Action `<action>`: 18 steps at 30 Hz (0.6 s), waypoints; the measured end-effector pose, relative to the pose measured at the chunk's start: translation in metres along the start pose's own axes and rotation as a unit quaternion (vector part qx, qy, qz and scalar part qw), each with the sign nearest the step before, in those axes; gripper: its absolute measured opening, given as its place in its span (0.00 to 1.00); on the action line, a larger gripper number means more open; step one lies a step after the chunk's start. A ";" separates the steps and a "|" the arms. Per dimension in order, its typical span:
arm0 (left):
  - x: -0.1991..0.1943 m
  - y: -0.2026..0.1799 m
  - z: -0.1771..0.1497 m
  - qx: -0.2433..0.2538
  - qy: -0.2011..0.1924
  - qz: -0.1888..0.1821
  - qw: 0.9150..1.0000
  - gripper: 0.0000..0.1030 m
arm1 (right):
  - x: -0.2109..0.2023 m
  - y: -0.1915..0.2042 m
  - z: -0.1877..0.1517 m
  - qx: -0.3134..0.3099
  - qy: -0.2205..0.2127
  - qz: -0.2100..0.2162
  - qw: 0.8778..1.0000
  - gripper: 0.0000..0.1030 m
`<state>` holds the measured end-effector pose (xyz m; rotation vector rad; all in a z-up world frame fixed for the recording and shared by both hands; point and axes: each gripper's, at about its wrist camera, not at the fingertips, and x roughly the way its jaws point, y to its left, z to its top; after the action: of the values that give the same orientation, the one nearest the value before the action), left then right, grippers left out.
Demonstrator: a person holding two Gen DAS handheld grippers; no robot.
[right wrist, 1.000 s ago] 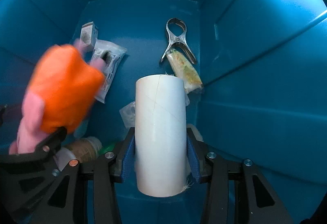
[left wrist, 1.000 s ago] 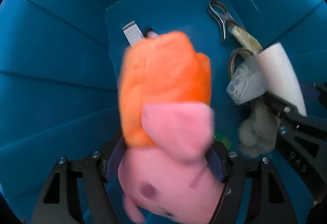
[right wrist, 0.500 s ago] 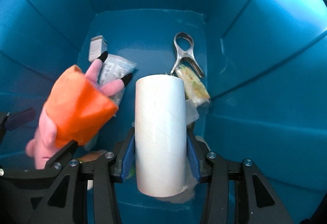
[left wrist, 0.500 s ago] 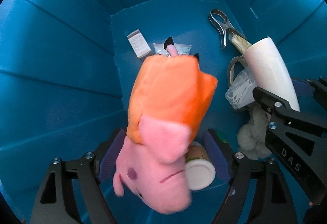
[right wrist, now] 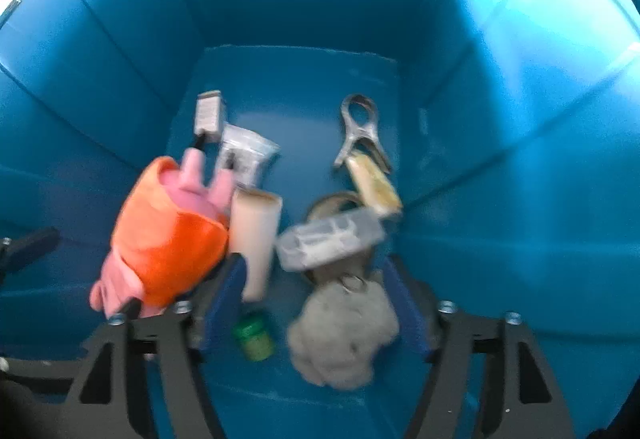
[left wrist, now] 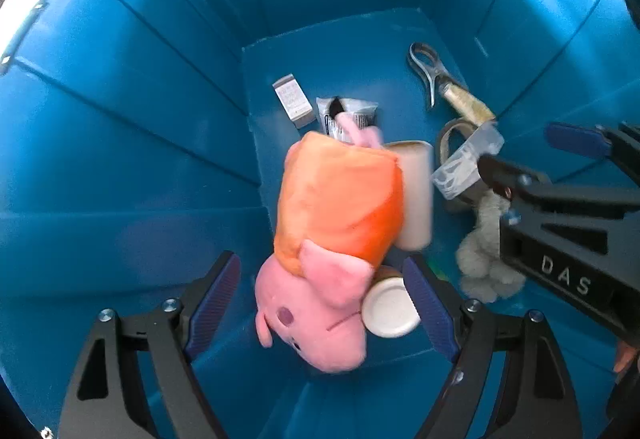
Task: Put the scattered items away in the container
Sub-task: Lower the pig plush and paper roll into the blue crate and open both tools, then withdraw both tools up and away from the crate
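Observation:
Both grippers look down into a deep blue bin (left wrist: 132, 143). A pink pig plush in an orange dress (left wrist: 336, 223) lies on the bin floor, free of my open left gripper (left wrist: 320, 291). A white cardboard tube (right wrist: 256, 235) lies beside the plush, free of my open right gripper (right wrist: 310, 299). The plush also shows in the right wrist view (right wrist: 168, 239), and the tube in the left wrist view (left wrist: 416, 199).
On the bin floor (right wrist: 304, 87) lie a metal clip (right wrist: 362, 131), a small white box (right wrist: 208, 115), a white packet (right wrist: 244, 155), a yellow packet (right wrist: 374, 183), a clear plastic case (right wrist: 332, 239), a fluffy grey toy (right wrist: 344, 335), a green-capped bottle (right wrist: 254, 335) and a white-lidded jar (left wrist: 390, 311).
My left gripper opened and the pig plush dropped to the bin floor. My right gripper opened and the tube fell beside the plush. Both grippers have risen.

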<state>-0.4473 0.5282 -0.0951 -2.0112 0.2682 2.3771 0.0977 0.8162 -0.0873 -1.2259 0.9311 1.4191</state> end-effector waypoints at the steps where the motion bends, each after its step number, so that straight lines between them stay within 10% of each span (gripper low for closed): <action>1: -0.007 0.001 -0.002 -0.002 -0.007 -0.002 1.000 0.81 | -0.009 -0.001 -0.002 -0.002 -0.005 -0.003 1.000 0.78; 9: -0.100 0.024 -0.043 -0.018 -0.124 -0.028 0.992 0.94 | -0.102 -0.003 -0.047 -0.031 -0.090 -0.001 0.995 1.00; 18: -0.186 0.060 -0.128 -0.049 -0.267 -0.037 0.962 0.99 | -0.198 0.017 -0.129 -0.049 -0.213 0.049 0.975 1.00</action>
<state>-0.2971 0.4697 0.0746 -1.2938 0.0580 2.8020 0.1055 0.6506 0.0818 -0.8994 0.6371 1.7374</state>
